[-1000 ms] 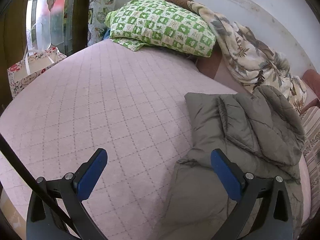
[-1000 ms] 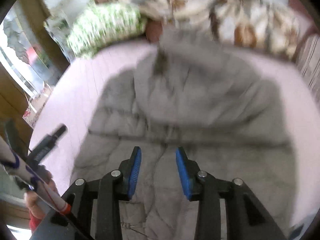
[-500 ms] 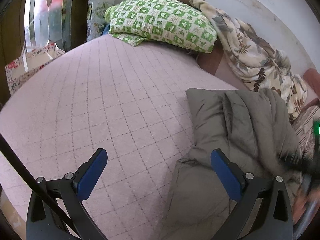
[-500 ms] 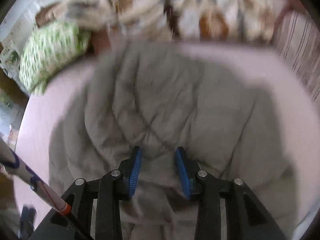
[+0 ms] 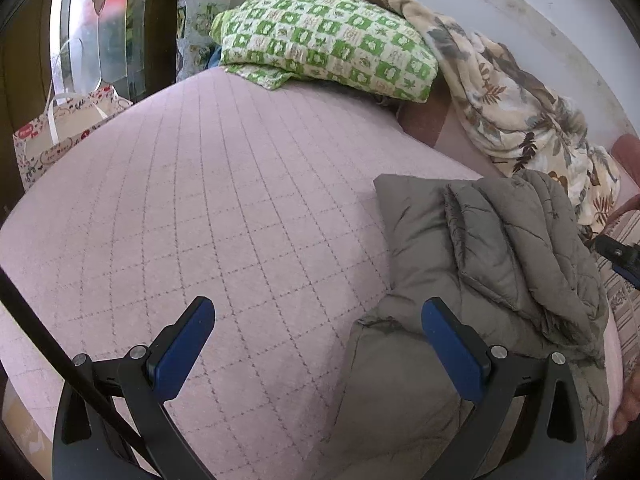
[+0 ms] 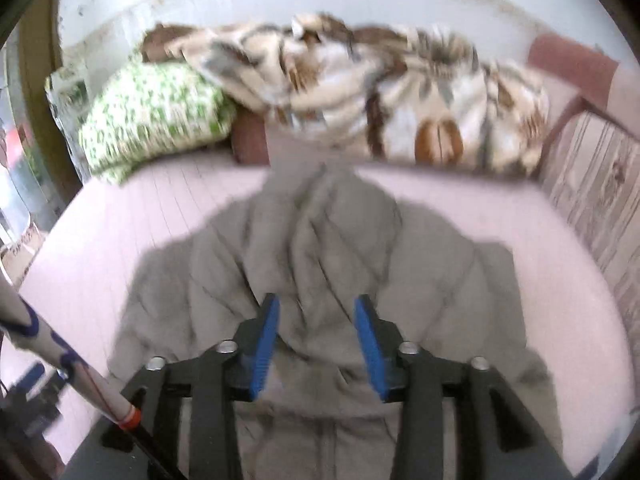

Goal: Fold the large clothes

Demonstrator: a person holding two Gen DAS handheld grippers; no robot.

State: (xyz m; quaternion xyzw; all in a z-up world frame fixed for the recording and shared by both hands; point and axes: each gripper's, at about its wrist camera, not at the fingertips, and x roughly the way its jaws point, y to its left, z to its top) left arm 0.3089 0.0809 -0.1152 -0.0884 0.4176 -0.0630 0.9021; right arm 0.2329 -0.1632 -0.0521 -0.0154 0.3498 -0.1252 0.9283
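Note:
A grey quilted puffer jacket [image 5: 492, 264] lies on a pink quilted bed [image 5: 200, 208], its upper part bunched and folded over. My left gripper [image 5: 316, 324] is open and empty, low over the bed at the jacket's left edge. In the right wrist view the jacket [image 6: 320, 248] spreads across the bed, blurred. My right gripper [image 6: 316, 320] hovers above the jacket's middle with its jaws partly open and holds nothing. Its tip shows in the left wrist view [image 5: 618, 254] at the far right.
A green checked pillow [image 5: 328, 36] and a leaf-print blanket [image 5: 516, 108] lie at the head of the bed by the wall. A floral paper bag [image 5: 60, 128] stands beside the bed on the left. A striped cushion [image 6: 600, 192] borders the right side.
My right gripper has swung over the jacket and pulled back, so more of the bed and blanket shows. Its jaws keep the same gap. My left gripper has drifted slightly.

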